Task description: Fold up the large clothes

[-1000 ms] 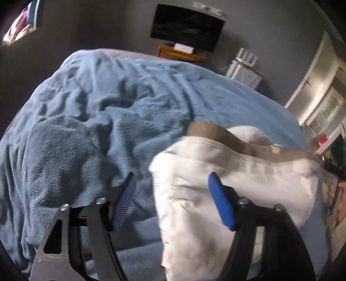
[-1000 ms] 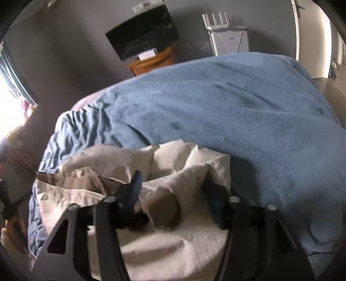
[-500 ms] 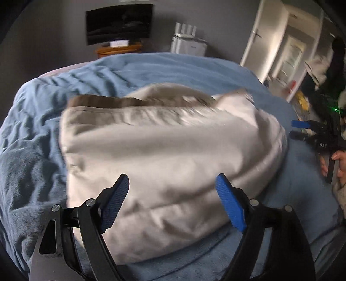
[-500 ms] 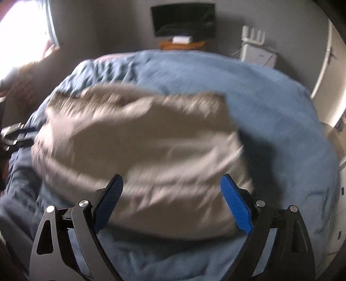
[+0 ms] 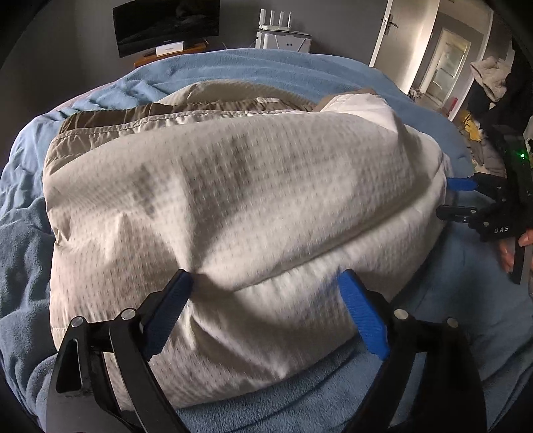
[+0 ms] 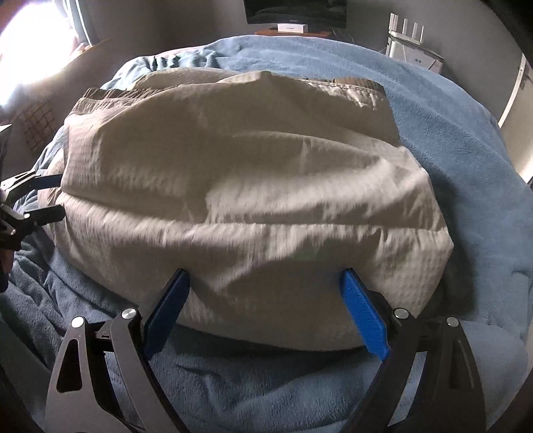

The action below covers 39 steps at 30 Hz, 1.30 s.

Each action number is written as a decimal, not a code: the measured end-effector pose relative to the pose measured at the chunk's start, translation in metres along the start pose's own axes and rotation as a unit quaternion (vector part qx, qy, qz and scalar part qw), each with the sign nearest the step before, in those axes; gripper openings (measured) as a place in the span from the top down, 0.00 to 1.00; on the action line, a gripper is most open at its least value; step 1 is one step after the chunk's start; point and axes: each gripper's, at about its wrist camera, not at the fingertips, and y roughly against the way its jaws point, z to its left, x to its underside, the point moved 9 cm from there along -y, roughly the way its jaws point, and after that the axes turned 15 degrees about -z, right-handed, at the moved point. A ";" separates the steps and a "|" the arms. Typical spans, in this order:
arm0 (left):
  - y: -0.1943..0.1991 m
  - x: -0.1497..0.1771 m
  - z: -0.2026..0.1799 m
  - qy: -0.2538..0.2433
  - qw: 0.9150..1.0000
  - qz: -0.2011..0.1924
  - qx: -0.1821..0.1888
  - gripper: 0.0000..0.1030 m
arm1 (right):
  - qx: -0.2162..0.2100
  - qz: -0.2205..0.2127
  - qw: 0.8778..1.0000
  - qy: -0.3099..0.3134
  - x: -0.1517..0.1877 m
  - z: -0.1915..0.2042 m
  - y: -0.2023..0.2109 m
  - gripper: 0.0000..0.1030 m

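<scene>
Cloth (image 5: 233, 206), a pale beige garment folded into a thick bundle, lies on the blue blanket (image 5: 266, 70) that covers the bed. From the left wrist view its darker brown band runs along the far edge, and the near edge bulges toward the camera. The left gripper (image 5: 266, 309) hangs over that near edge with its jaws spread and opening wider; the blue pads (image 5: 363, 319) stand either side of the bundle's front without pressing on it, and nothing is held. At the right edge of this view the right gripper (image 5: 459, 200) points at the cloth's side, jaws apart, with a hand (image 5: 514, 246) behind it. A dark screen (image 5: 166, 25) and a white router (image 5: 279, 31) stand by the far wall, and a door (image 5: 396, 43) is at upper right.

From the right wrist view the cloth (image 6: 240, 186) fills the middle, blurred a little, on the blanket (image 6: 466, 140). The right gripper (image 6: 265, 309) has its jaws wide apart over the bundle's near edge, gripping nothing. The left gripper (image 6: 36, 196) shows at the left edge, beside the cloth's end, jaws parted. Bright window light (image 6: 30, 50) glares at upper left.
</scene>
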 end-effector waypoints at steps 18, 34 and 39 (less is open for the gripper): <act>-0.054 -0.059 0.083 0.056 0.993 -0.010 -0.100 0.06 | 0.018 -0.032 0.998 -0.042 -0.100 -0.014 -0.085 0.07; -0.109 -0.049 0.145 0.081 0.984 0.080 -0.134 0.05 | 0.054 0.049 0.996 -0.040 -0.109 -0.022 -0.167 0.06; -0.119 -0.041 0.145 0.076 0.984 0.088 -0.135 0.05 | 0.055 0.056 0.996 -0.051 -0.096 -0.025 -0.182 0.06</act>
